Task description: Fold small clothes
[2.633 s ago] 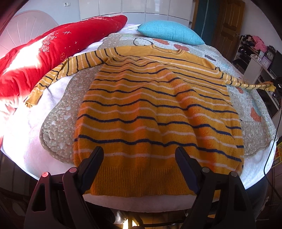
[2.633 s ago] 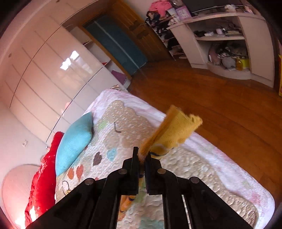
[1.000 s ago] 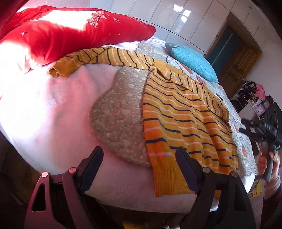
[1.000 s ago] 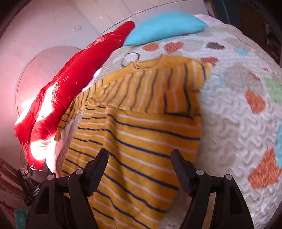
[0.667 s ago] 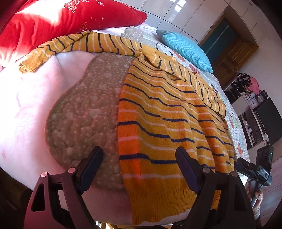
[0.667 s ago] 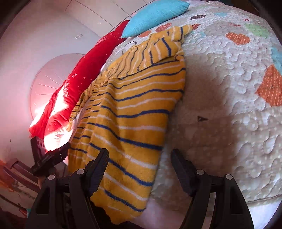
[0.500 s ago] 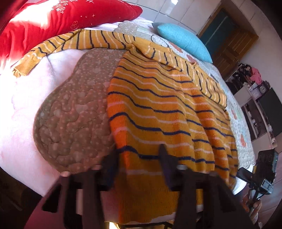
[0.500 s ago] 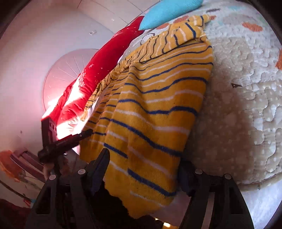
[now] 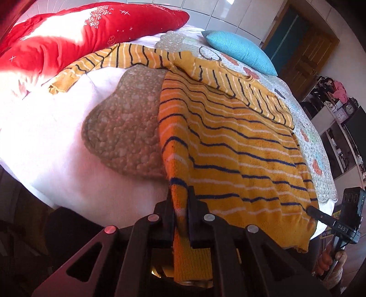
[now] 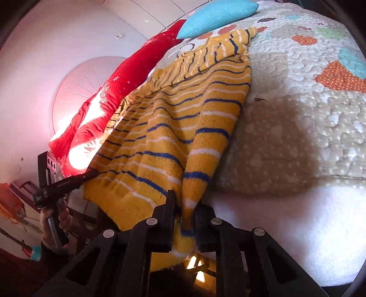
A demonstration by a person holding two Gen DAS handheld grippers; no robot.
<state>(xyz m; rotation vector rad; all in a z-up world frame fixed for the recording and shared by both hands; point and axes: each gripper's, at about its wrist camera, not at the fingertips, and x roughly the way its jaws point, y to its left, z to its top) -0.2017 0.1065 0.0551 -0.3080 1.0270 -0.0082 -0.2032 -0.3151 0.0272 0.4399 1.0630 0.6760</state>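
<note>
— Where do my two cameras sit?
— Each rides my gripper, close at the bed's (image 9: 68, 160) foot edge, tilted down, facing the pillows.
— What do both see?
— The striped sweater (image 9: 240, 148) (image 10: 183, 128), the blue pillow (image 9: 238, 50) (image 10: 215, 16), and each other's gripper.

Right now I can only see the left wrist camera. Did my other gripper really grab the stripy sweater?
Observer: Yes. In the right wrist view the right gripper has just been closing its jaws, and it pinches the bottom edge of the sweater between them.
Child: Is that edge lying flat?
Observer: No. There the pinched cloth is pulled up into a fold above the quilt.
Child: What's behind the red pillow?
Observer: A round white panel on the wall, just beyond the red pillow.
</note>
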